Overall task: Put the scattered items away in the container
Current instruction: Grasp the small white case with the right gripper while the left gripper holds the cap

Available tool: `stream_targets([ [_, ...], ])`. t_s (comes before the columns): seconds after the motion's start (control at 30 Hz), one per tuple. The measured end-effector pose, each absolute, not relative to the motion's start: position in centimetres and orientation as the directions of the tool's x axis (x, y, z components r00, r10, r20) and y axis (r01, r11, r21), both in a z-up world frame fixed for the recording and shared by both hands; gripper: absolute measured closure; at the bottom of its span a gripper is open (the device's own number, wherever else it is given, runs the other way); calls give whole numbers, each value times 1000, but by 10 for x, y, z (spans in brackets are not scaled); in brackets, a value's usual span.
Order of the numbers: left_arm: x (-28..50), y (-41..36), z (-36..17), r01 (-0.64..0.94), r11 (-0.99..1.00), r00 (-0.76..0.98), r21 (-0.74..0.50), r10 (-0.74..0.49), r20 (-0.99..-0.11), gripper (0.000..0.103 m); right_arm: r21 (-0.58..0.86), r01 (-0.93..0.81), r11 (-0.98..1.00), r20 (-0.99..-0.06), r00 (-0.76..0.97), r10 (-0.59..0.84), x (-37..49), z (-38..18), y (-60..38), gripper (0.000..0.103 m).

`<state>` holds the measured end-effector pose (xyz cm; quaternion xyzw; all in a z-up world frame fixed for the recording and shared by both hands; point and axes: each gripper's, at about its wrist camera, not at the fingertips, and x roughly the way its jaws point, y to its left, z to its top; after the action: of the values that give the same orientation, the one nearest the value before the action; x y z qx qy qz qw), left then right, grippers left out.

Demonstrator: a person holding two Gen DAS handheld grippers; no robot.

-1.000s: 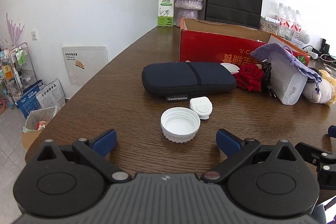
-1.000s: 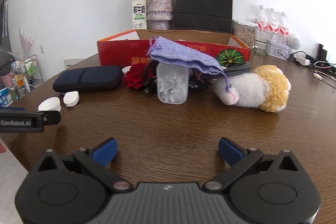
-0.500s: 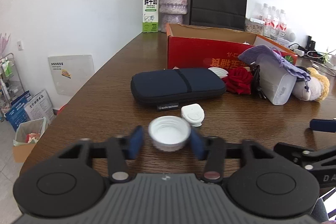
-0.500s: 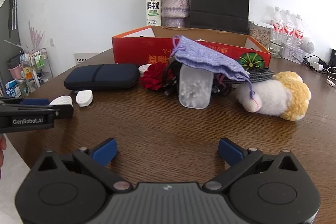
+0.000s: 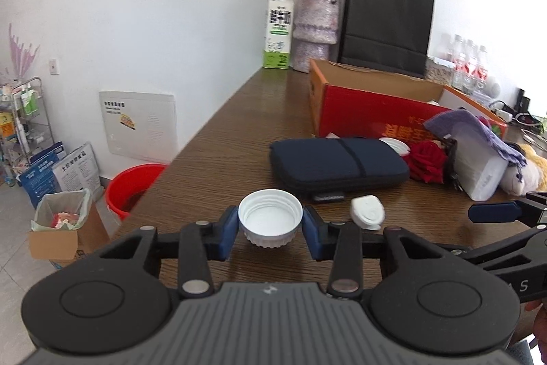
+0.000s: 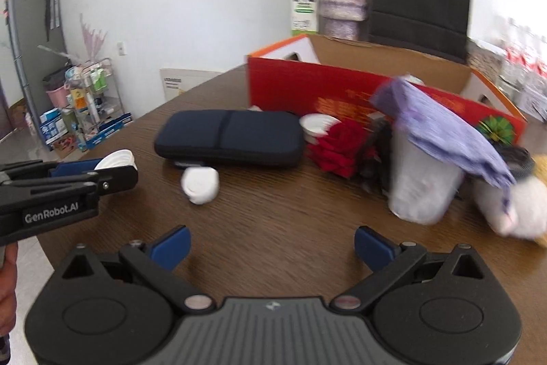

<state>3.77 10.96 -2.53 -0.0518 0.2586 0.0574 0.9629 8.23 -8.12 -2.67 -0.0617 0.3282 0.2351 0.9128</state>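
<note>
Left wrist: two white caps, perhaps.

The surface is dark brown with a fine wood grain. Near the front, a plain white ribbed cap sits between blue pads on black tongs. To its right lies a small white case. Farther back is a navy pouch with a black band, then a red box with orange print, a red rose and a lilac cloth bag. On the floor at left stands a red bucket.
</note>
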Motion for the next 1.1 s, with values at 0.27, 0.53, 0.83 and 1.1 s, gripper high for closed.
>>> stream_targets([
  [0.27,35,134,-26,-198,976,853,-86,129,-507,63,44,-531,846,-636,639,434,96,-23,-39,25],
  [0.53,33,142,-27,-205,974,852,-92,131,-507,63,55,-552,832,-610,641,466,95,-23,-25,77],
  [0.83,33,139,-25,-200,976,853,-92,127,-506,63,63,-541,839,-598,652,465,95,-21,-31,77],
  [1.1,37,126,-12,-173,980,874,-94,109,-474,63,84,-535,841,-553,677,486,95,-8,-46,77],
])
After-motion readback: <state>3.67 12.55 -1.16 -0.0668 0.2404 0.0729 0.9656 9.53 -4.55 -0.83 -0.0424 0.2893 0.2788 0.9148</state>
